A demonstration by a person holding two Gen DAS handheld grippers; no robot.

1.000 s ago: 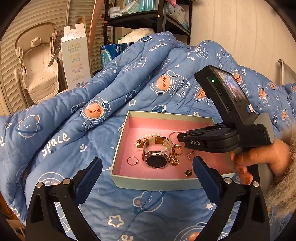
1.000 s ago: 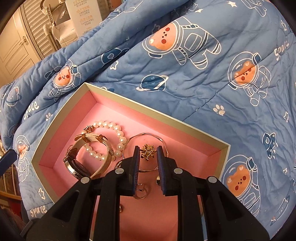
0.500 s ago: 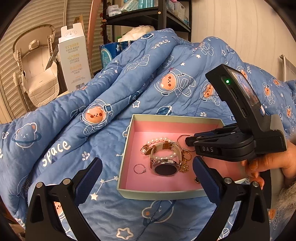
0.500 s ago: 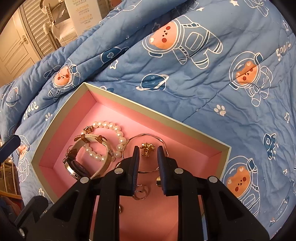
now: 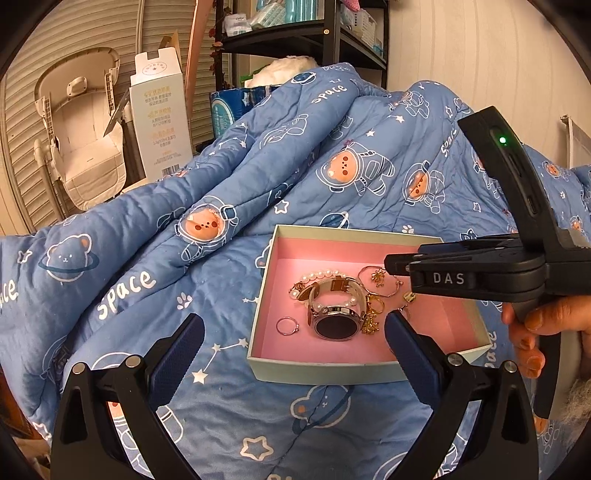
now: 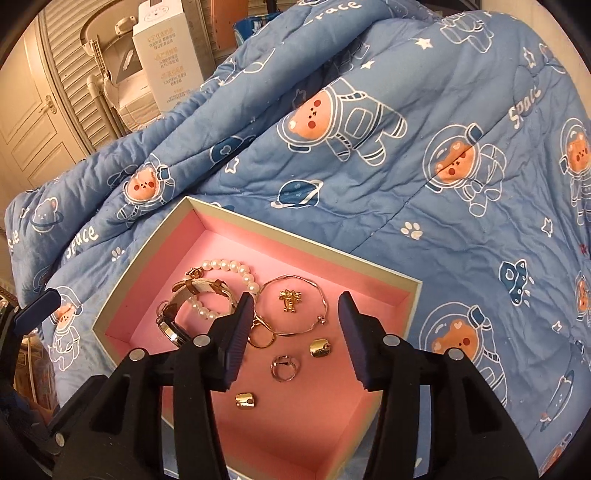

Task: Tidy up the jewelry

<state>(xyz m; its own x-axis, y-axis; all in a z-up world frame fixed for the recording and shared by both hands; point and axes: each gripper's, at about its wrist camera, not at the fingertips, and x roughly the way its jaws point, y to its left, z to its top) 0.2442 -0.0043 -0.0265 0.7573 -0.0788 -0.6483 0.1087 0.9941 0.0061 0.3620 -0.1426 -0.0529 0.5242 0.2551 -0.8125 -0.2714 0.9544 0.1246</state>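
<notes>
A pink-lined box lies on the blue quilt, also seen in the right wrist view as the box. In it lie a watch, a pearl bracelet, a silver ring, a thin bangle with a small gold charm inside it, a gold hoop and small gold earrings. My right gripper hangs over the box, its jaws opening, with nothing between the pads. My left gripper stands open in front of the box and holds nothing.
The rumpled quilt rises in folds behind and left of the box. A white carton, a baby seat and a black shelf stand beyond the bed. A hand holds the right gripper's handle.
The right gripper's jaws have gone from nearly shut to apart, and it has lifted back a little. The gold charm that was at its fingertips lies free inside the bangle.
</notes>
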